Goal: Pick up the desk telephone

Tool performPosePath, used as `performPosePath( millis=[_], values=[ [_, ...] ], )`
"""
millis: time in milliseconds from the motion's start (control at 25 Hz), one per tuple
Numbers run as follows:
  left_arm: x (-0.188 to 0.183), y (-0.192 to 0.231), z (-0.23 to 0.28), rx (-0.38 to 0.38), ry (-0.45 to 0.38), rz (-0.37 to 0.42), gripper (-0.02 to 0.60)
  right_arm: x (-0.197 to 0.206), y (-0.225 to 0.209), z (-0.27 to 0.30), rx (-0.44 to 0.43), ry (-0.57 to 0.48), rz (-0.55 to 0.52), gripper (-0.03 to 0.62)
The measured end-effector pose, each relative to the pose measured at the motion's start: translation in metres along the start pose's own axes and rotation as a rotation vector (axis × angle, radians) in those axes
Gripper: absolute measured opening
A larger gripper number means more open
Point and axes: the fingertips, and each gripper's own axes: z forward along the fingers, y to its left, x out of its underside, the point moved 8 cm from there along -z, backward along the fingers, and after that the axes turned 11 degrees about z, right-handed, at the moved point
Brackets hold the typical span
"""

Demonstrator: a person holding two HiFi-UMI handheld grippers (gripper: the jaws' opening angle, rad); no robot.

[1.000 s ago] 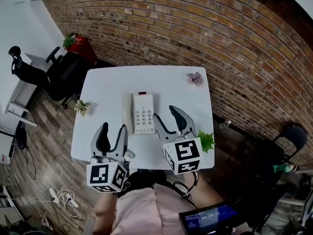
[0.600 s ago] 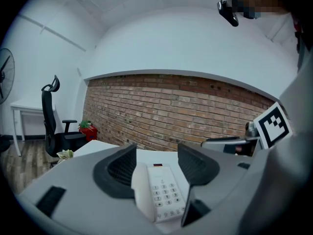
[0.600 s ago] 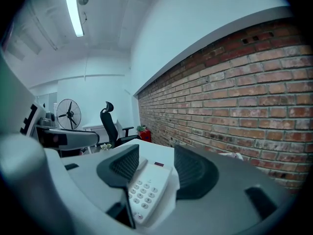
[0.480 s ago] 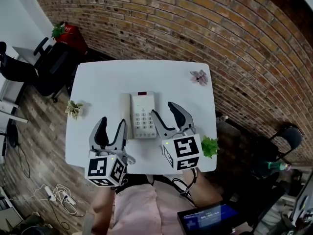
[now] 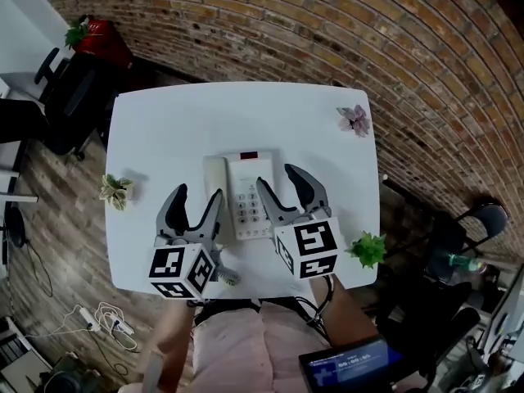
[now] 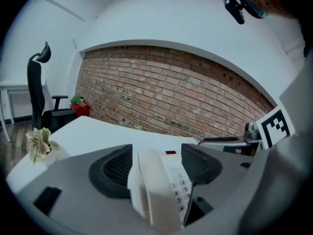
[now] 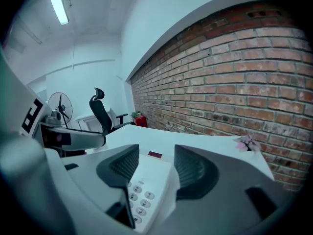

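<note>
Desk telephone [image 5: 246, 193]: white, it lies flat near the middle of the table [image 5: 164, 129]. The handset [image 5: 214, 178] is on its left side, the keypad [image 5: 247, 203] on its right, and a small red window at the far end.
Table: white, with a brick wall [image 5: 327, 31] behind it.
Left gripper [image 5: 198, 193]: I see it at the near left corner of the telephone. Its jaws stand apart and are opening. In the left gripper view the handset [image 6: 151, 190] shows between them, with a gap on each side, so no pad presses on it.
Right gripper [image 5: 278, 177]: it is at the near right part of the telephone, with its jaws wide. In the right gripper view the keypad [image 7: 139, 199] shows between them, and I see no pad pressing on it.
Table corners: a pink flower [image 5: 354, 119] is at the far right, a green plant [image 5: 368, 250] at the near right, and a pale plant [image 5: 115, 191] at the left edge, all well apart from the telephone.
</note>
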Motion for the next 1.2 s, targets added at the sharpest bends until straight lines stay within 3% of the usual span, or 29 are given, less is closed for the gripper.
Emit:
performPosePath(
  millis=[280, 440, 600, 760, 920, 1080, 1200],
  values=[
    [0.044, 0.018, 0.041, 0.083, 0.121, -0.129, 0.341, 0.036, -0.014, 0.039, 0.029, 0.121, 0.058, 0.259],
    [0.053, 0.023, 0.054, 0.15, 0.128, -0.234, 0.368, 0.052, -0.02, 0.051, 0.017, 0.167, 0.1, 0.281],
    [0.061, 0.029, 0.065, 0.236, 0.152, -0.374, 0.39, 0.056, -0.026, 0.058, -0.024, 0.19, 0.176, 0.285],
    [0.065, 0.028, 0.074, 0.296, 0.174, -0.397, 0.396, 0.06, -0.03, 0.061, -0.088, 0.216, 0.251, 0.269],
    [0.07, 0.027, 0.084, 0.36, 0.186, -0.489, 0.397, 0.059, -0.032, 0.063, -0.131, 0.23, 0.255, 0.259],
    [0.068, 0.028, 0.089, 0.399, 0.206, -0.453, 0.407, 0.059, -0.032, 0.062, -0.126, 0.22, 0.248, 0.259],
    [0.066, 0.028, 0.088, 0.385, 0.201, -0.417, 0.402, 0.061, -0.031, 0.062, -0.117, 0.211, 0.246, 0.259]
  ],
)
